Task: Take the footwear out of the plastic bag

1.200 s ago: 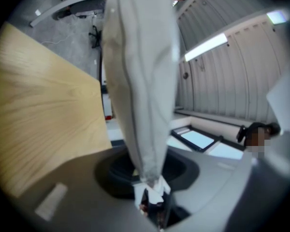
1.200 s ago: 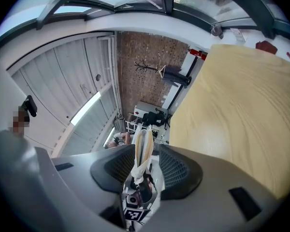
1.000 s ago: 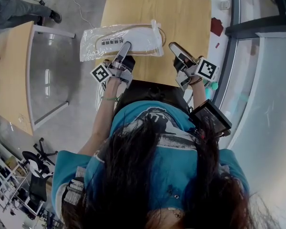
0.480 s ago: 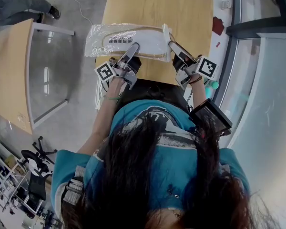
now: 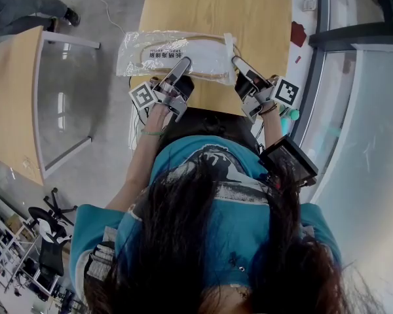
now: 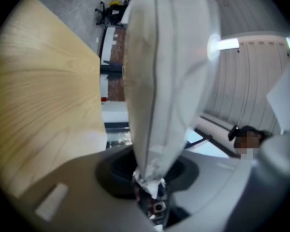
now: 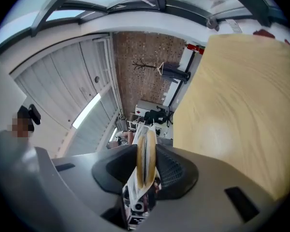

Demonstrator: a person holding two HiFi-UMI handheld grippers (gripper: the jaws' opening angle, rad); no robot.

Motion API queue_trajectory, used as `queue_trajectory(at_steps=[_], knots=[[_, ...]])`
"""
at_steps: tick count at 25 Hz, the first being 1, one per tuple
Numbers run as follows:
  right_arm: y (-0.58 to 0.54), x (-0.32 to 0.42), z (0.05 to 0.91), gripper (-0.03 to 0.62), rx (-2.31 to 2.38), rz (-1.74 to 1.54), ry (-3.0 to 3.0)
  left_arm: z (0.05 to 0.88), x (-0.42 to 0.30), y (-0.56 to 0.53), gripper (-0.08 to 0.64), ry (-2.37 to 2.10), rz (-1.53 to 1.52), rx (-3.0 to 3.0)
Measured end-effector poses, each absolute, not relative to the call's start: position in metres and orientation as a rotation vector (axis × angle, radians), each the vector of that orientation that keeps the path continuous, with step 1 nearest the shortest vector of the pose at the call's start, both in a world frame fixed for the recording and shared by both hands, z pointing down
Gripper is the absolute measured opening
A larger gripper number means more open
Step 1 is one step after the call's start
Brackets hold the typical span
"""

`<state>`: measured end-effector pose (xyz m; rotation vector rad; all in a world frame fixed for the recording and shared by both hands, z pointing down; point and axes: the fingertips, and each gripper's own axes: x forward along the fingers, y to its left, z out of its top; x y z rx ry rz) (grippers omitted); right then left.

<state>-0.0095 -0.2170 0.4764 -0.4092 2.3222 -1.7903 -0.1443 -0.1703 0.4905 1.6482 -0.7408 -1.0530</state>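
Observation:
A clear plastic bag (image 5: 177, 52) with white, tan-edged slippers inside lies across the near half of the wooden table (image 5: 216, 5). My left gripper (image 5: 183, 63) is shut on the bag's near edge; in the left gripper view the white bag (image 6: 164, 81) rises straight out of the left gripper (image 6: 147, 175). My right gripper (image 5: 238, 62) is at the bag's right end and its jaws are closing. In the right gripper view the tan slipper rim and plastic (image 7: 146, 153) are wedged between the pads of the right gripper (image 7: 146, 172).
A second wooden table (image 5: 13, 103) stands to the left across a strip of grey floor. A person's legs (image 5: 26, 8) show at the top left. A glass partition (image 5: 354, 110) runs along the right. Office chairs (image 5: 49, 218) are at the lower left.
The right gripper has moved left from beside the bag onto its right end and closed there. The left gripper has carried the bag's near edge slightly right and away.

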Motion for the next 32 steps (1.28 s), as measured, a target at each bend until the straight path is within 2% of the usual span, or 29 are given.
queue_trajectory(at_steps=[4,17,26,28,32], knots=[[-0.218,-0.012,0.476,0.112,-0.492,-1.675,2.500,0.495,-0.141,-0.173,0.101,-0.779,-0.987,1.671],[-0.230,0.013,0.488,0.097,-0.657,-1.727,2.462,0.509,-0.157,-0.183,0.123,-0.959,-0.959,1.652],[-0.239,0.029,0.477,0.094,-0.612,-1.676,2.384,0.507,-0.177,-0.191,0.080,-0.983,-1.033,1.603],[-0.241,0.029,0.471,0.105,-0.574,-1.660,2.337,0.502,-0.177,-0.193,0.075,-0.957,-1.085,1.582],[-0.236,0.019,0.475,0.198,-0.566,-1.675,2.344,0.499,-0.173,-0.195,0.072,-0.928,-1.130,1.553]])
